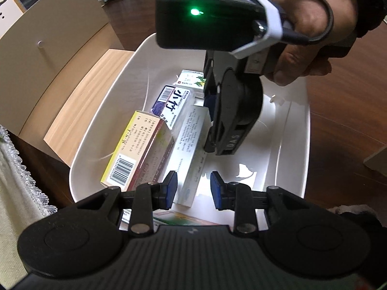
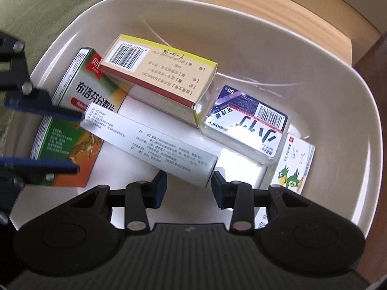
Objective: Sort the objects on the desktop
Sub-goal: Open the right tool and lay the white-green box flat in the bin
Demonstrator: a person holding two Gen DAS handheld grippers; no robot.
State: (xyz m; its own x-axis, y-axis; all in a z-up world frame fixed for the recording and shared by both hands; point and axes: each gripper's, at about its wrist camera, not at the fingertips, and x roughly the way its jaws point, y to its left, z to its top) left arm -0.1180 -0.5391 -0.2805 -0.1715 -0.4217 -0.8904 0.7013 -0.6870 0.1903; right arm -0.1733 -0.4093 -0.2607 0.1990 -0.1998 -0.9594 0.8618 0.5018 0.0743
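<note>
- Long white carton (image 2: 150, 142) lies slanted on other boxes in white bin (image 2: 338, 91).
- Left gripper (image 1: 193, 188) and right gripper (image 2: 188, 188) straddle opposite carton ends, jaws part open, gripping nothing.
- Advice: square pads to carton sides; avoid nudging yellow box (image 2: 157, 72).

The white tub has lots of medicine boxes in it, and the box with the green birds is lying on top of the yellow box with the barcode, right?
Not quite. In the right wrist view the green-bird box lies off by itself against the wall of the white tub, apart from the yellow barcode box. The yellow box is the one resting on top of other boxes.
</note>
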